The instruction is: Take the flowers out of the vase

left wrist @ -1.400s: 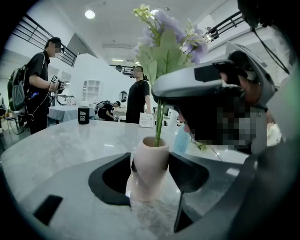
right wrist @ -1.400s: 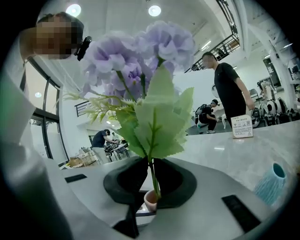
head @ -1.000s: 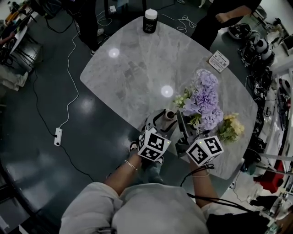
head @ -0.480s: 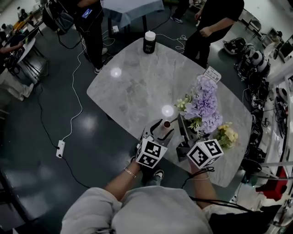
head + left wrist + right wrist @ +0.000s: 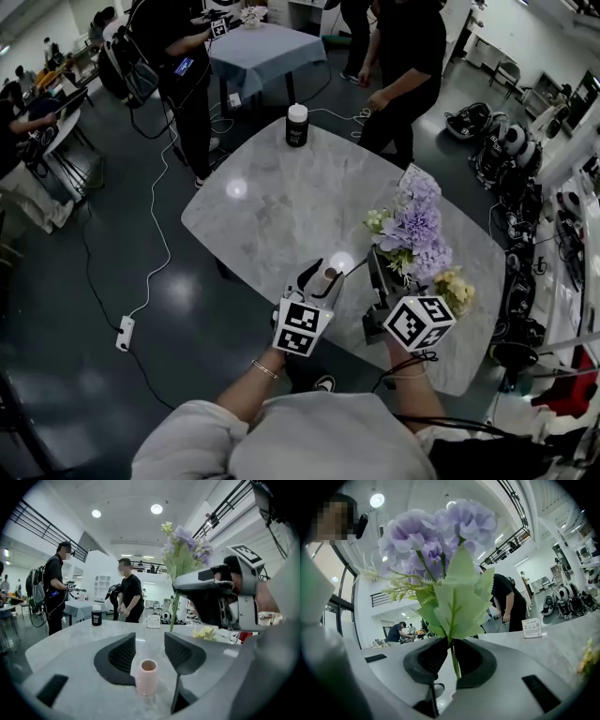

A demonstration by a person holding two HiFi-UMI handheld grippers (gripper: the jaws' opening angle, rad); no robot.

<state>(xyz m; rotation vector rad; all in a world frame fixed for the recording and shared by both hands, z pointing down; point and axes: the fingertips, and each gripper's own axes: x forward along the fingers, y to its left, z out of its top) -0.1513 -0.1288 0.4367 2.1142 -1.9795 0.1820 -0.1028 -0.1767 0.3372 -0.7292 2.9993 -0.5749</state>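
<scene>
- Cannot read print on card (image 5: 531, 627): too small.
- Cannot trace flower stem (image 5: 453, 660) below fingers (image 5: 476, 663) in right gripper view.
- Cannot see vase (image 5: 327, 276) base in head view.

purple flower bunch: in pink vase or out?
Out: right gripper pinches the purple flower bunch's stem; small pink cylindrical vase's mouth is empty.

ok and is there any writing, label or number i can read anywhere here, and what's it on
No text here is legible.
Card standing on the table: lines of print, too small to read.
Black jar with a white lid: pale label, too blurred to read.
Marker cubes: black-and-white square patterns only, no words.
</scene>
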